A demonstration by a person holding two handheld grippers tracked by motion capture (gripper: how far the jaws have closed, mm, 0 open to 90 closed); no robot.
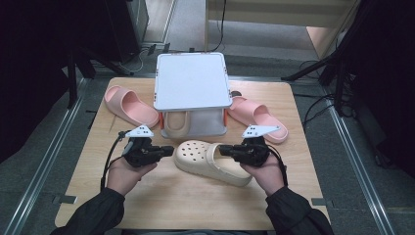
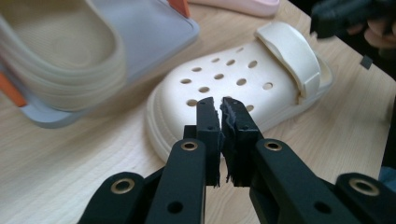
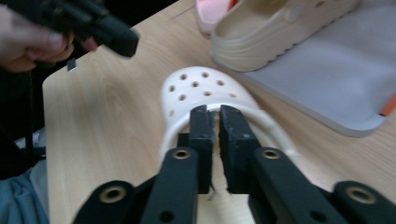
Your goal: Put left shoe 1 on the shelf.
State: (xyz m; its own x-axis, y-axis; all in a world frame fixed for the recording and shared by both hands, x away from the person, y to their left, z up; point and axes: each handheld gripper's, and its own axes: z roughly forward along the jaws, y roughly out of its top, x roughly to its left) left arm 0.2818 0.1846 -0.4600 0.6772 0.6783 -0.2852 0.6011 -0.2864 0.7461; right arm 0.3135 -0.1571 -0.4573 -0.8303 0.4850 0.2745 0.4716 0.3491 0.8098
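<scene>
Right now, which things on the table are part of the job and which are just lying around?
In the job:
- cream clog on the table, between both hand-held grippers
- second cream clog on the lower shelf
- grey shoe rack
- left hand-held gripper, shut, by the toe
- right hand-held gripper, shut, at the heel strap

Lying about:
- pink slide left of the rack
- pink slide right of it

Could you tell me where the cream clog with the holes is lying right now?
In the high view the cream clog lies on the wooden table, just in front of the grey shoe rack, between the left gripper and the right gripper.
</scene>
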